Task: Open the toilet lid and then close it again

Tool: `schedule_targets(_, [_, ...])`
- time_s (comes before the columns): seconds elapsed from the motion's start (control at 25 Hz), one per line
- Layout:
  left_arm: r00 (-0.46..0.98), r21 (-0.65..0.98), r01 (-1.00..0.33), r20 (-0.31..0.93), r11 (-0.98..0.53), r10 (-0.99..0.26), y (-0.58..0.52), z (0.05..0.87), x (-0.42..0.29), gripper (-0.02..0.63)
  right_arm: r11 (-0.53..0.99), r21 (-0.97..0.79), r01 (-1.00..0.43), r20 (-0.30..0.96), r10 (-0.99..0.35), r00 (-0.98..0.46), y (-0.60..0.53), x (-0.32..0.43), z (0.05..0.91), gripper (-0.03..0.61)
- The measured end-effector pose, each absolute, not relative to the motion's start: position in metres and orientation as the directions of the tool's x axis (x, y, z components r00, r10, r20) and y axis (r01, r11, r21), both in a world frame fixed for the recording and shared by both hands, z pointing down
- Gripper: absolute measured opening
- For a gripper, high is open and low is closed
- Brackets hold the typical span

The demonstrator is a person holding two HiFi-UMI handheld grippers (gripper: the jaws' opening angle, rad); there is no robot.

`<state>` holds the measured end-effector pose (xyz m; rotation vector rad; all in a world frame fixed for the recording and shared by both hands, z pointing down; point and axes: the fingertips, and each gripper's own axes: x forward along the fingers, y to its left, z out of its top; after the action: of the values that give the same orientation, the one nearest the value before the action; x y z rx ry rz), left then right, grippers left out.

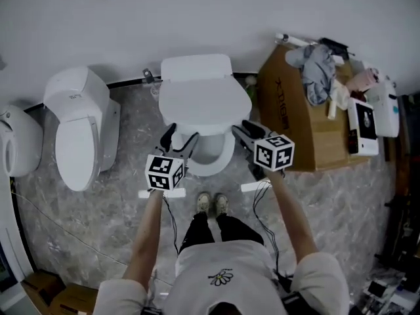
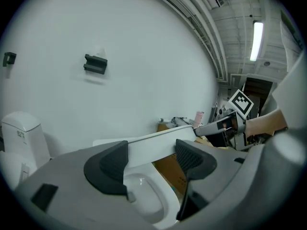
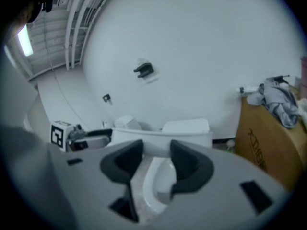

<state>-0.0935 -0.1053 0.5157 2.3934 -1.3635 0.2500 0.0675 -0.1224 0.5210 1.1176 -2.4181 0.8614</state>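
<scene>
The white toilet [image 1: 213, 159] stands against the wall straight ahead of me. Its lid [image 1: 205, 104] is lifted partway, tilted up off the seat. My left gripper [image 1: 180, 138] is at the lid's front left edge and my right gripper [image 1: 241, 128] at its front right edge. In the left gripper view the lid [image 2: 153, 145] runs as a white band across and just beyond the left gripper [image 2: 151, 157], whose jaws stand wide apart; the bowl shows below. In the right gripper view the lid [image 3: 158, 140] likewise crosses beyond the open right gripper [image 3: 157, 159]. Neither pair of pads clamps the lid.
A second white toilet [image 1: 79, 123] with its lid down stands to the left, and another white fixture [image 1: 16, 140] is at the far left. A cardboard box [image 1: 295, 117] topped with a grey cloth [image 1: 318, 71] sits close on the right. My shoes [image 1: 212, 203] are on the marbled floor.
</scene>
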Motion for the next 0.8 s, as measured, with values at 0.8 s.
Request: schedule_targets(0.8, [0.496,0.286,-0.855,0.213,-0.432,-0.841,-0.234,0.421,-0.112,0.322,0.444,-0.504,-0.741,0.391,-0.648,-0.654,-0.254,0.057,0.434,0.222])
